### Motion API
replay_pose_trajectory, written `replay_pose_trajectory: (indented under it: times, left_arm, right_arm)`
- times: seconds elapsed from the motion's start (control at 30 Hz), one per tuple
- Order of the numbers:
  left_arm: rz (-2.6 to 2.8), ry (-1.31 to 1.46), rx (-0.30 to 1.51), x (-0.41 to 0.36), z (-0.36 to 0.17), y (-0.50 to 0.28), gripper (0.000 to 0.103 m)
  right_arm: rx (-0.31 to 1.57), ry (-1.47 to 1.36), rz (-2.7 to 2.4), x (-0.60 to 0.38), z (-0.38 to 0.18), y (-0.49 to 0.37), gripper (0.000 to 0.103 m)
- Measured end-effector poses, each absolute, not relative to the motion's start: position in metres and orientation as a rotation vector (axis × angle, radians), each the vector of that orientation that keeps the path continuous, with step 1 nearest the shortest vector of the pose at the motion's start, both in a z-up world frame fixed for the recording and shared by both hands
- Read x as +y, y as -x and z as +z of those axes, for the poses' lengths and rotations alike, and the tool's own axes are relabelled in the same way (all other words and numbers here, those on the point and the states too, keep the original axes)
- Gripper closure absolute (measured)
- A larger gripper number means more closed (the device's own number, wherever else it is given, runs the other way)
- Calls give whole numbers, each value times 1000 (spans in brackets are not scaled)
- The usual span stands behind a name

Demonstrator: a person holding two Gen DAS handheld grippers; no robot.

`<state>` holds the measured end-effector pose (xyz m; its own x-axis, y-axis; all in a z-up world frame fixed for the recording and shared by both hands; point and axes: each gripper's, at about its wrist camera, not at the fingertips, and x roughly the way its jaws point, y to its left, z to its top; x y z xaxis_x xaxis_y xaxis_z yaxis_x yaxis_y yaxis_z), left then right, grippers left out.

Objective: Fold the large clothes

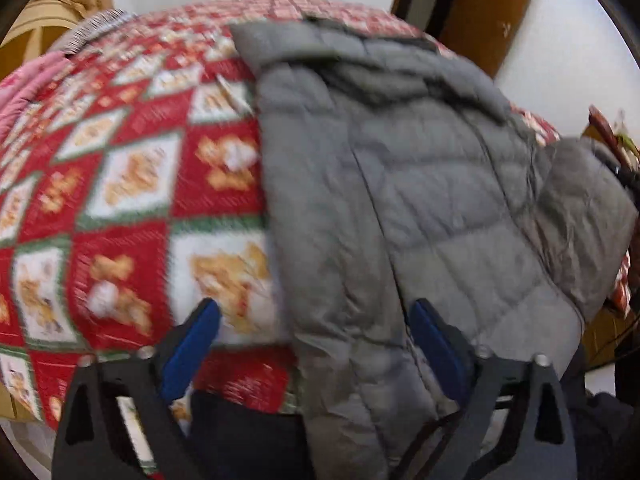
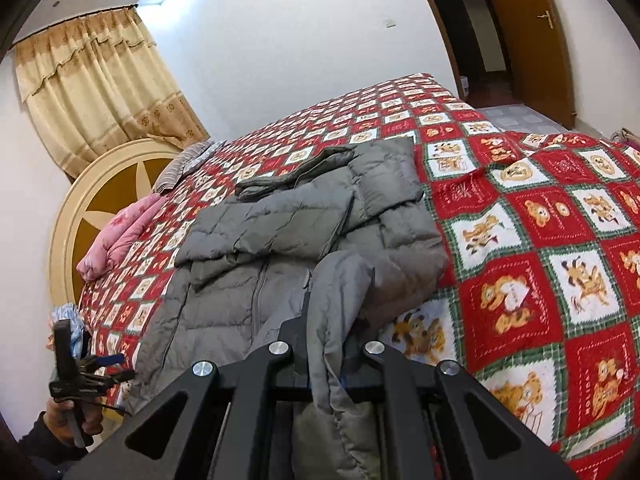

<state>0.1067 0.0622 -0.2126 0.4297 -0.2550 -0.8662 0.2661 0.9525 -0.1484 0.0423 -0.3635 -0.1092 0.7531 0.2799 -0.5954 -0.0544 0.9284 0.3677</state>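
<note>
Grey jacket point(image 2: 304, 240) hem (at six o'clock) is pinched in the right tool point(image 2: 340, 320); left tool point(image 1: 316, 336), agape, may snag it.

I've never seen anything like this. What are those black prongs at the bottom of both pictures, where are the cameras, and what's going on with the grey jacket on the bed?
No robot here: a person holds a two-fingered clamp in each hand, and each clamp carries a wide-angle camera looking along its fingers. One picture comes from the left gripper, whose blue-padded jaws stand open over the grey padded jacket, gripping nothing. The other comes from the right gripper, shut on a fold of that jacket, probably a sleeve. In its lower left corner you see the person's hand holding the other clamp. The jacket lies partly folded on a red checked bedspread, with a pink pillow near the headboard.
</note>
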Motion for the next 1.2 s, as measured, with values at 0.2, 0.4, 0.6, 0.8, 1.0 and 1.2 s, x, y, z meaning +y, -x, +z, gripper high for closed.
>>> replay_pose_trajectory:
  times: [0.2,0.4,0.6,0.8,1.0,1.2]
  left_arm:
    - [-467,-21,1147,43,-226,-100,94]
    - [-508,-94,886,49,-146,-77,97]
    - [-525,-75,637,74,-60,-68,97]
    - [-463,-44,636,71,-64,-152,97]
    - [-452,5,622,70,-63,-209,97]
    - [-417,-21,638,52,-70,-269,97]
  right_arm:
    - [699,-355,185,-368,-115,-34,96]
    - [678,-355,198,-367,-110,-28,96]
    - [563,-404,232,-373,-76,-14,96]
    - [506,-424,189,-382,-59,-45,96]
    - [493,-435,120,-390,-52,-113,97]
    - [518,-394,66,-390,-52,-180,97]
